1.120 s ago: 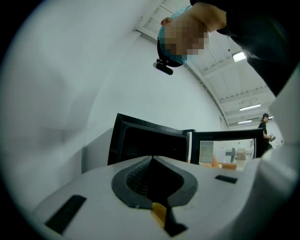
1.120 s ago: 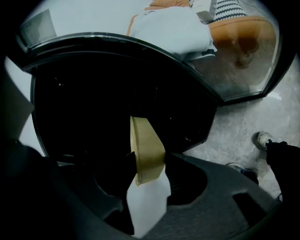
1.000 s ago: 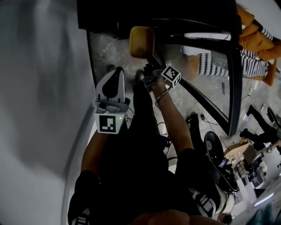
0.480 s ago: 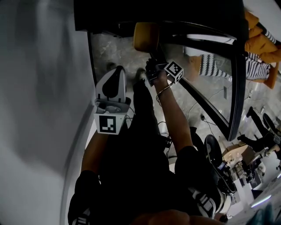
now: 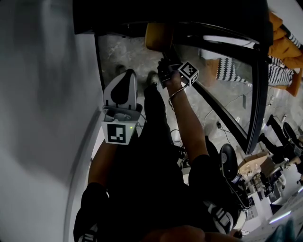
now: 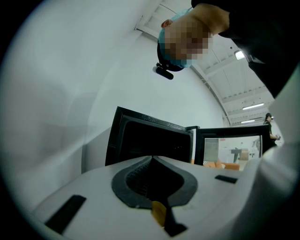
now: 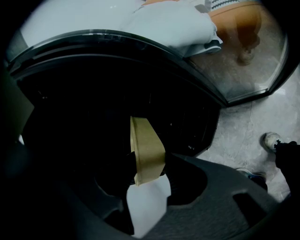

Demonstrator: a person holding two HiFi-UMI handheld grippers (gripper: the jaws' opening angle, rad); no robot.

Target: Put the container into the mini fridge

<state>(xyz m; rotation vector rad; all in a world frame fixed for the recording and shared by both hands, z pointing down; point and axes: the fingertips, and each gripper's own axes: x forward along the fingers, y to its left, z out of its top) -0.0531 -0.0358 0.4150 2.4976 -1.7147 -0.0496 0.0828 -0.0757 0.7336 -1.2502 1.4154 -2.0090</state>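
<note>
The tan container is gripped on its sides by my right gripper, which is shut on it at the mouth of the black mini fridge. The container's far end sits under the fridge's top edge. In the right gripper view the container stands on edge between the jaws, with the dark fridge interior right behind it. The fridge's glass door hangs open to the right. My left gripper hangs lower left, shut and empty, level with the fridge.
A white wall fills the left side. The person's legs and shoes stand on the marble floor before the fridge. An orange sofa with a striped cushion lies beyond the door. Cables and gear crowd the lower right.
My right gripper has carried the container up the picture toward the fridge, and its far end now goes under the fridge's top edge. The left gripper has stayed put.
</note>
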